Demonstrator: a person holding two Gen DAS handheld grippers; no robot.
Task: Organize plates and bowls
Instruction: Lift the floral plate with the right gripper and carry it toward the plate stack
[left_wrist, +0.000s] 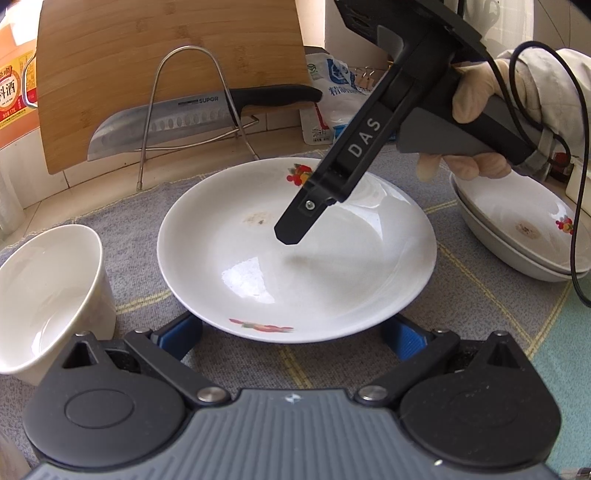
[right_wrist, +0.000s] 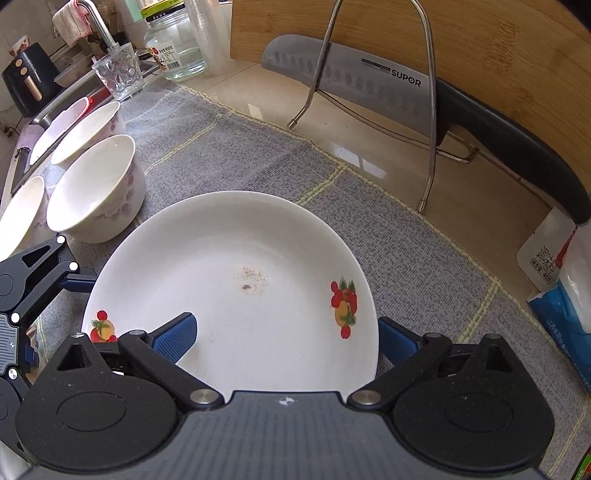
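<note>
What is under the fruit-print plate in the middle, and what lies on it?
The plate rests on a grey woven mat; the mat beneath it is covered. On it, only a small brownish stain. The right gripper straddles its rim, open.

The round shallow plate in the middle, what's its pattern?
Plain white plate with red-and-yellow fruit prints near the rim; right wrist view shows it best.

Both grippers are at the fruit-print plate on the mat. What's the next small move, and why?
Probably close the right gripper on the plate. Its jaws are open and straddle the near rim, one finger over the dish, the other outside. The left gripper is also open at the opposite rim, gripping nothing. Once held, the plate could go onto the stacked plates at the right.
</note>
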